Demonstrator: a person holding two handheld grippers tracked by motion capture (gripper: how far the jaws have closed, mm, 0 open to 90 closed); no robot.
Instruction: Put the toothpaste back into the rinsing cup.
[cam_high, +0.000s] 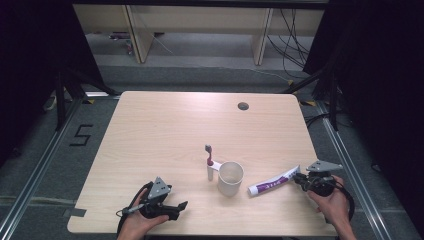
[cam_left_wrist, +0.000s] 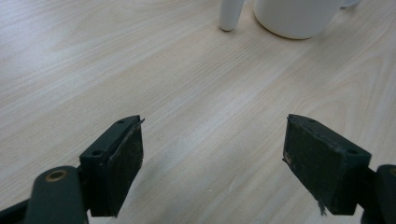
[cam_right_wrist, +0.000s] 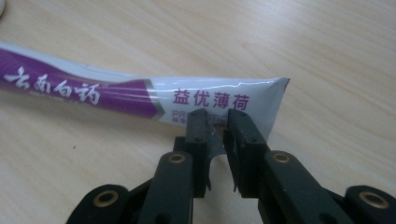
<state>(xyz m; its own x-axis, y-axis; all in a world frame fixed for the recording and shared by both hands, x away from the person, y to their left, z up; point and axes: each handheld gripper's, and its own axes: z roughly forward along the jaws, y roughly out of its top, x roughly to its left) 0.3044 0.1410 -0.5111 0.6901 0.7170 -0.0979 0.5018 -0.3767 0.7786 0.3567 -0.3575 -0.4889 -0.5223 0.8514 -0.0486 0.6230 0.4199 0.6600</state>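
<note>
Right claw (cam_right_wrist: 215, 122) pinched on toothpaste tube (cam_right_wrist: 140, 95) flat tail | tube's long axis stretching away toward cup (cam_high: 230, 178) | left claw (cam_left_wrist: 212, 163) wide open, empty, farther off

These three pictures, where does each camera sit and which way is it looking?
High view: above the near edge, looking forward and down on the table; both hands with left gripper and right gripper.
Left gripper view: rides that gripper, open jaws facing the mug.
Right gripper view: jaws clamp the toothpaste tube.
Shared: mug, tube.
</note>
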